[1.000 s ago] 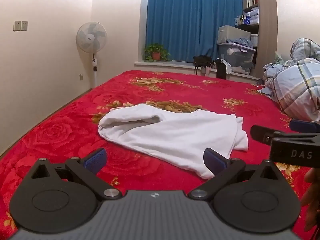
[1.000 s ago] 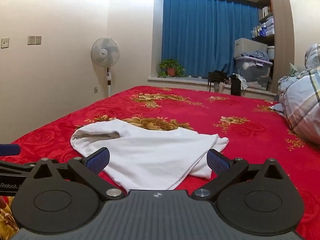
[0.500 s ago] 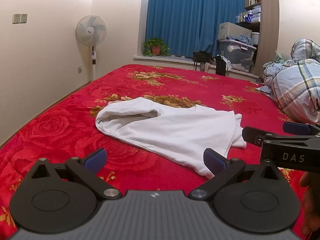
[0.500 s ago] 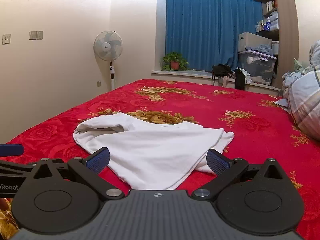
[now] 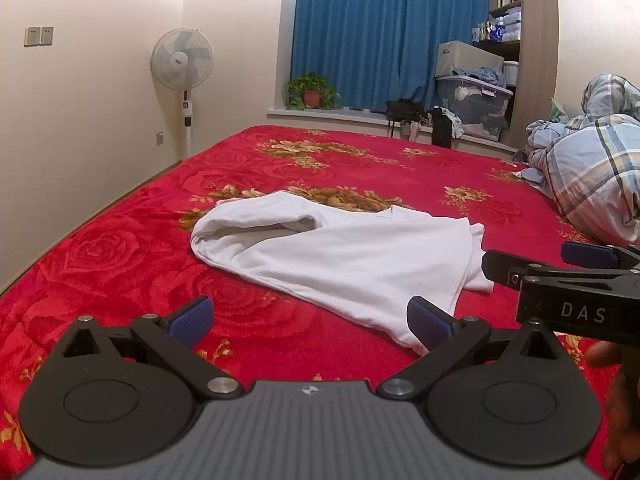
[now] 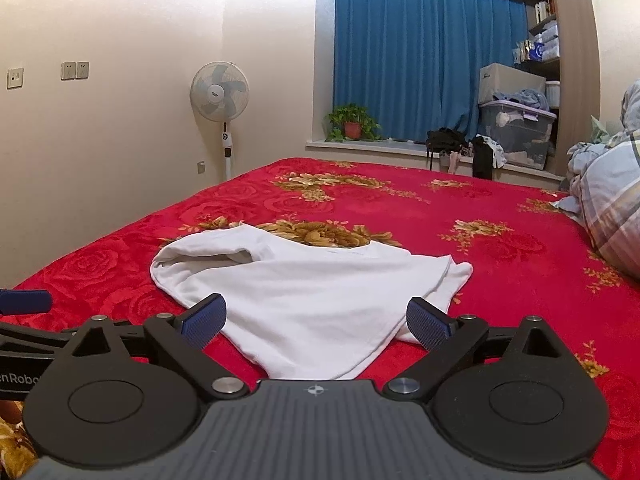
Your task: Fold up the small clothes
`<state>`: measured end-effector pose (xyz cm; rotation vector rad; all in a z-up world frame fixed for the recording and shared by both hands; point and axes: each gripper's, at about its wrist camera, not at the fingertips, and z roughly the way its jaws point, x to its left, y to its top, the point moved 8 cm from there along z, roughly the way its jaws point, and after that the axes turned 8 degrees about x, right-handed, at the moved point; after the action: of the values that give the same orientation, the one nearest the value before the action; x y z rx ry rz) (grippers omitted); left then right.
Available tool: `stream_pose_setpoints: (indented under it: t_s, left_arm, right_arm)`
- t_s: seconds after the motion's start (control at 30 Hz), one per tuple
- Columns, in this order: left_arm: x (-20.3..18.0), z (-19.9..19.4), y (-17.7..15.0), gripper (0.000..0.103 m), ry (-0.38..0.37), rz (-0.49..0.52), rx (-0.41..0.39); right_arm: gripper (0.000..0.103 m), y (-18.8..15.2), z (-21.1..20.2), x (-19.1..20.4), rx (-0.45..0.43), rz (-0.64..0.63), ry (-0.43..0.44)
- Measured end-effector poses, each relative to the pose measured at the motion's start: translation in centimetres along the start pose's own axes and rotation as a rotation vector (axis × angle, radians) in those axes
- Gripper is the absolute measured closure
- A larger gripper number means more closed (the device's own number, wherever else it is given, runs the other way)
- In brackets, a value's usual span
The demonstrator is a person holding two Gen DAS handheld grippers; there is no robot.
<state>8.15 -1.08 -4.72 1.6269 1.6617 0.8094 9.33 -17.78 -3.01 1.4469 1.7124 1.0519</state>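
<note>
A white garment (image 5: 344,256) (image 6: 304,292) lies loosely folded on the red flowered bedspread (image 5: 120,264) (image 6: 500,248), one rolled edge at its left. My left gripper (image 5: 308,318) is open just short of the garment's near corner, nothing between its blue pads. My right gripper (image 6: 316,318) is open too, hovering over the garment's near edge. In the left wrist view the right gripper (image 5: 560,264) shows from the side at the right edge, and a left fingertip (image 6: 24,302) pokes into the right wrist view.
A heap of plaid bedding (image 5: 592,168) lies on the bed's right side. Beyond the bed stand a fan (image 5: 182,60), a potted plant (image 5: 312,92), blue curtains (image 5: 384,32), storage bins (image 5: 472,100) and shelves. A wall runs along the left.
Both grippers have drawn back and tilted slightly, so the garment sits a little farther ahead and lower in view. The garment itself has not moved, and both grippers stay open.
</note>
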Motion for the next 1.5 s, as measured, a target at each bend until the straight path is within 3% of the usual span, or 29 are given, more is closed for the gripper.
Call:
stream_pose_setpoints:
  t_s: [0.27, 1.17, 1.33, 1.4, 1.5]
  left_arm:
    - [-0.1, 0.1, 0.1, 0.0, -0.002, 0.0, 0.006]
    - [-0.3, 0.6, -0.4, 0.0, -0.004, 0.007, 0.027]
    - [-0.3, 0.8, -0.6, 0.001, -0.013, 0.016, 0.034]
    - [-0.2, 1.2, -0.8, 0.006, -0.016, 0.028, 0.039]
    - [-0.3, 2.6, -1.0, 0.026, -0.031, 0.048, 0.08]
  right_arm:
    - [0.013, 0.0, -0.1, 0.3, 0.0, -0.003, 0.012]
    - [0.015, -0.1, 0.2, 0.2, 0.033, 0.02, 0.021]
    - [0.024, -0.1, 0.4, -0.1, 0.042, 0.019, -0.009]
    - [0.035, 0.3, 0.4, -0.7, 0.039, 0.031, -0.031]
    - [0.051, 0.7, 0.5, -2.0, 0.047, 0.068, -0.056]
